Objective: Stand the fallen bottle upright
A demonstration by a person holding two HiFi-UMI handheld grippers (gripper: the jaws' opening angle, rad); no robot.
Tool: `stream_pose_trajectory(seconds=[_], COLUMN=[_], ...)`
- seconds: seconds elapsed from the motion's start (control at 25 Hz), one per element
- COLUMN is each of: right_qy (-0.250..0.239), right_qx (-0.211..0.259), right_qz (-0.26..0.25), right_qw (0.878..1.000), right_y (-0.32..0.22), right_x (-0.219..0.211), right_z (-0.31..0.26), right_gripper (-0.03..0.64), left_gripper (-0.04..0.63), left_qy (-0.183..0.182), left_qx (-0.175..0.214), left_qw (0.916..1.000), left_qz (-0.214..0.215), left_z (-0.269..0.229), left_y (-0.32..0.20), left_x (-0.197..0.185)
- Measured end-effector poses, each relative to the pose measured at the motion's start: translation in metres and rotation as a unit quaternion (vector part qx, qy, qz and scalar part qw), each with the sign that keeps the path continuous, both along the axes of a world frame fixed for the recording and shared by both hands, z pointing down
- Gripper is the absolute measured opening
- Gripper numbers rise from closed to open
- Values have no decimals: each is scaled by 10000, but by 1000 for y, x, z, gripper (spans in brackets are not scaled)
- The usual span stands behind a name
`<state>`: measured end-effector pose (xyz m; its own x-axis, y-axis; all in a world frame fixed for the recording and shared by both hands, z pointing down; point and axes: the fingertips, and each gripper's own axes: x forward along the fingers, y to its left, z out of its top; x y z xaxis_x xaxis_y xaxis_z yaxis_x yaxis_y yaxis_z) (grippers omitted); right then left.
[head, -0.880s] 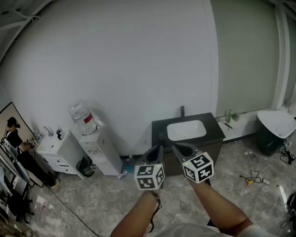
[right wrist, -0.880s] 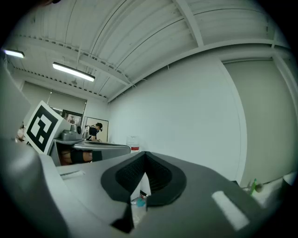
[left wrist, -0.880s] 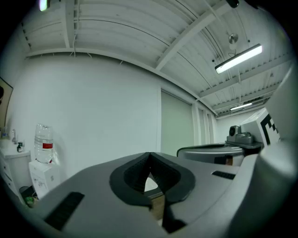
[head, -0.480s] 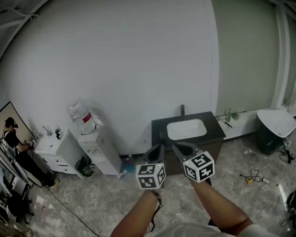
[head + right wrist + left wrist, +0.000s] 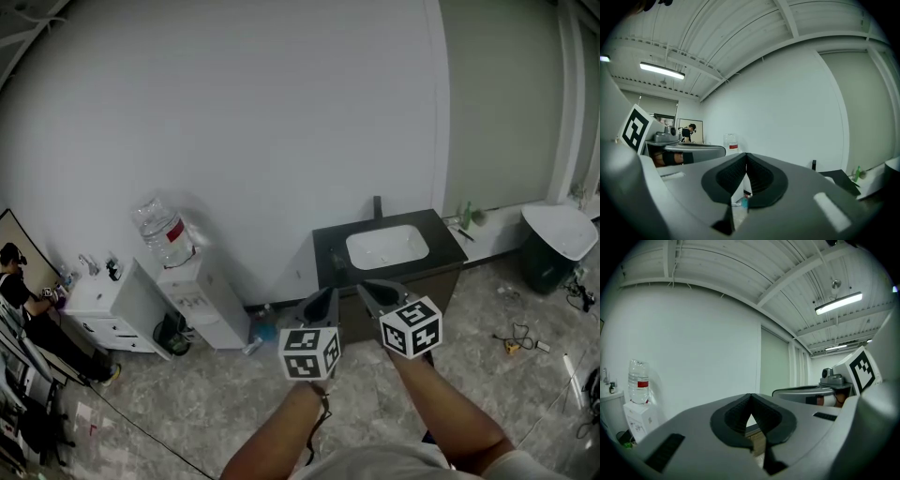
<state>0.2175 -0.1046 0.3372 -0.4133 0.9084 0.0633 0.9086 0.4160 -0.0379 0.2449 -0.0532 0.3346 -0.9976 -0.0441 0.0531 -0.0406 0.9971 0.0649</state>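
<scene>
**A:** Grey marbled floor (image 5: pixel 187 412), white wall. In the head view the left gripper (image 5: pixel 319 306) and right gripper (image 5: pixel 380 293) are held level, side by side. Where's the fallen bottle (image 5: pixel 251 347)?

**B:** Probably that small thing lying by the water dispenser (image 5: pixel 192 300), well apart from both. It's too small to be sure.

**A:** Left gripper view?

**B:** Jaws closed tip to tip on nothing. There's nothing near enough to open for.

**A:** Right gripper view?

**B:** The same, pads together and empty, aimed toward that floor spot as if lining up the approach.
</scene>
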Motion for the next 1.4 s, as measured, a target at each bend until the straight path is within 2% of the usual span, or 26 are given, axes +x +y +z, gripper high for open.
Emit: stream_pose_trajectory(seconds=[0.24, 0.52, 0.72, 0.96, 1.16, 1.4], right_qy=[117, 356, 462, 898, 1344, 2086], right_qx=[192, 341, 568, 1058, 1564, 1993], right_qz=[88, 16, -183, -464, -819, -1120], right_qw=[9997, 9988, 9972, 9892, 9751, 9509], right_y=[35, 82, 123, 183, 225, 271], right_x=[-18, -84, -170, -326, -431, -516], right_z=[23, 64, 108, 172, 220, 274], right_gripper=[5, 6, 8, 14, 24, 36], left_gripper=[8, 8, 8, 8, 8, 8], left_qy=[102, 306, 514, 709, 1066, 1407], left_qx=[127, 232, 287, 367, 591, 845], left_qw=[9999, 9993, 9982, 9966, 9920, 9844], left_qz=[49, -48, -152, -185, -325, -628], left_z=[21, 58, 100, 143, 175, 205], left_y=[40, 91, 128, 175, 205, 249], left_x=[-9, -70, -152, -295, -395, -462])
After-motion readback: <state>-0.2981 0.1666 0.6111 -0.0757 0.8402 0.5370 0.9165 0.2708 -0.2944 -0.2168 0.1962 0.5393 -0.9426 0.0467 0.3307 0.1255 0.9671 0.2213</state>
